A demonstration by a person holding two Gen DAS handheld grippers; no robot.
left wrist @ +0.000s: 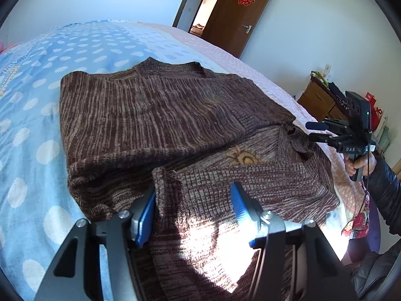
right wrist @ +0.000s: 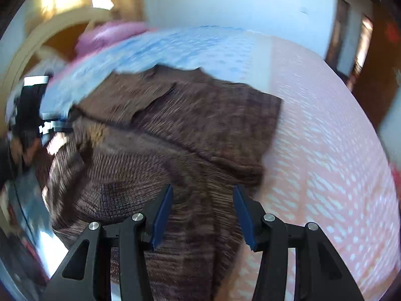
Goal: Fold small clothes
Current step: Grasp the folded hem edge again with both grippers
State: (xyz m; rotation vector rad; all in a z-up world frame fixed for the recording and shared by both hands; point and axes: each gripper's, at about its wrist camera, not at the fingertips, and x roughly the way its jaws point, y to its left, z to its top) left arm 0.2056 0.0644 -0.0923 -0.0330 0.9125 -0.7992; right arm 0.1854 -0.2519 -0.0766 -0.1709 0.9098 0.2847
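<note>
A brown striped knitted sweater (left wrist: 155,115) lies partly folded on the bed, with a tan embroidered motif (left wrist: 244,156) on its near flap. My left gripper (left wrist: 193,200) is low over the near hem, jaws apart, with the fabric lying between the blue pads (left wrist: 146,213). My right gripper (left wrist: 312,131) hovers at the sweater's right edge, held by a hand (left wrist: 361,163), its fingers apart and empty. In the blurred right wrist view, the right gripper (right wrist: 203,193) stands open above the sweater (right wrist: 175,130), and the left gripper (right wrist: 32,115) shows at the far left.
The bed carries a blue sheet with white dots (left wrist: 40,105) and a pink quilt (right wrist: 325,163) on the right side. A brown door (left wrist: 240,15) and a wooden dresser (left wrist: 318,100) stand beyond. A dark sleeve (left wrist: 386,193) is at the right.
</note>
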